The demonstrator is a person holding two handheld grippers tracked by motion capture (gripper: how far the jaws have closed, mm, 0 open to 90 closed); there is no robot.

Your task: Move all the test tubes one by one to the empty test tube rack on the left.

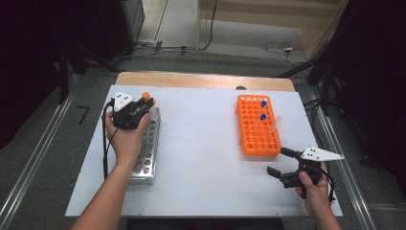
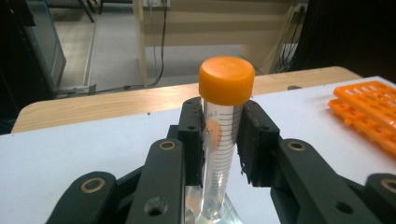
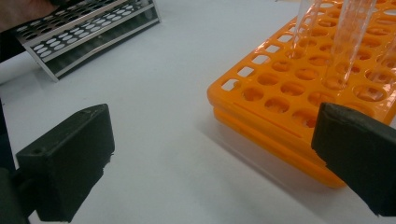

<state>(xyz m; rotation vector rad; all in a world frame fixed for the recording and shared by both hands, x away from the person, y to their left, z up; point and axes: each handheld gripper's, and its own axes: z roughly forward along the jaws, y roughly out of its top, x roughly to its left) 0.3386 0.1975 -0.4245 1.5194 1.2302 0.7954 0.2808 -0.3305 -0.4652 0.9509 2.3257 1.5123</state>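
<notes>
My left gripper [image 2: 223, 140] is clamped on the orange-capped tube [image 2: 219, 135], the two pads pressing the clear barrel just under the cap, with the tube upright between them. In the high view this sits at the far end of the metal rack [image 1: 146, 153], near the table's [image 1: 201, 143] far left corner, and the tube's lower end appears to be down among the rack's holes (I can't tell whether it is seated in one or just above it).

My worry here is the grip itself: the pads hold only a short stretch of smooth, round plastic high up, so any sideways pull could pivot the tube or let it slip. If I lift with the bottom caught in a rack hole, I judge the light rack could tip or drag along the left edge. Squeezing off-centre might also cock the tube and jam it against a hole rim.

My right gripper [image 1: 292, 167] is released, jaws spread wide with nothing between them, resting near the table's near right corner, just beside the near end of the orange rack [image 1: 258, 127]. That rack carries a few clear tubes, two with blue caps [image 1: 263, 110], towards its far end; a careless swing of the right hand could knock them.
</notes>
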